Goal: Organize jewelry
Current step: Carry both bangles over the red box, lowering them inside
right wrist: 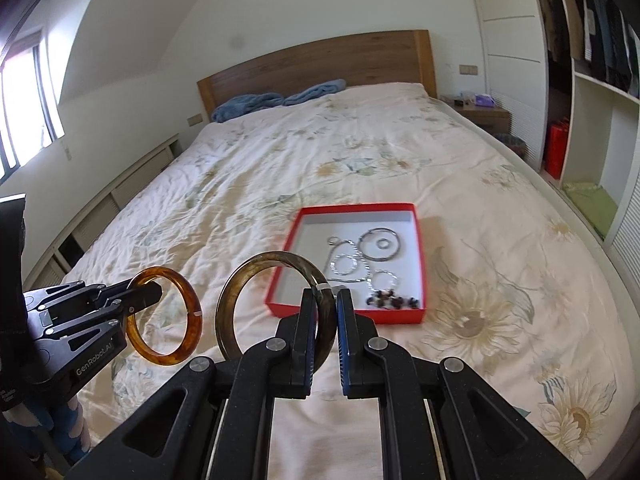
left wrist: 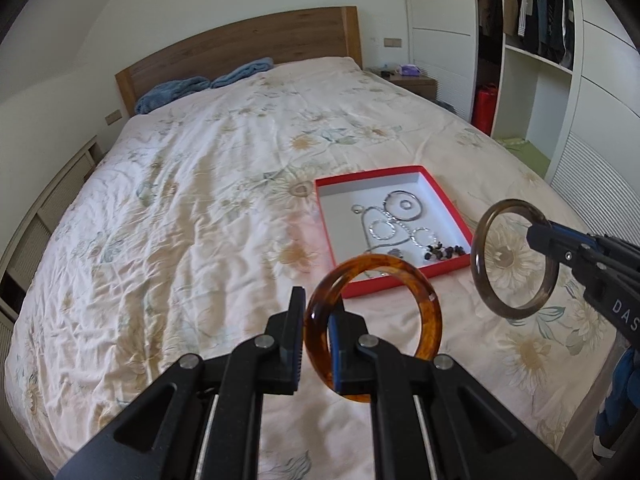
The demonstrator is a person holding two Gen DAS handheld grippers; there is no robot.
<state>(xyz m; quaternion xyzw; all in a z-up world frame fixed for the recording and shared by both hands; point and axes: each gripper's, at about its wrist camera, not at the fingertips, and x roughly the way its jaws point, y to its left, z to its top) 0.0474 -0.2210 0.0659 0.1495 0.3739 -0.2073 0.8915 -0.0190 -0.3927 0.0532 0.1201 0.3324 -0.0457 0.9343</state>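
My left gripper [left wrist: 319, 312] is shut on an amber tortoiseshell bangle [left wrist: 428, 312] and holds it above the bed, near the front of the red jewelry box [left wrist: 404, 276]. It also shows in the right wrist view [right wrist: 146, 294] with the amber bangle [right wrist: 188, 340]. My right gripper [right wrist: 326, 308] is shut on a darker olive-brown bangle [right wrist: 228, 308], held upright in the air. It shows in the left wrist view [left wrist: 534, 232] with that bangle [left wrist: 480, 240]. The box [right wrist: 292, 308] holds silver bangles [right wrist: 379, 243], rings, a chain and dark beads [right wrist: 390, 300].
The box lies on a floral bedspread [left wrist: 200, 220]. Blue towels [left wrist: 240, 76] lie by the wooden headboard [left wrist: 248, 44]. A nightstand [right wrist: 480, 114] and an open wardrobe [right wrist: 580, 60] stand at the right. A window [right wrist: 24, 112] is at the left.
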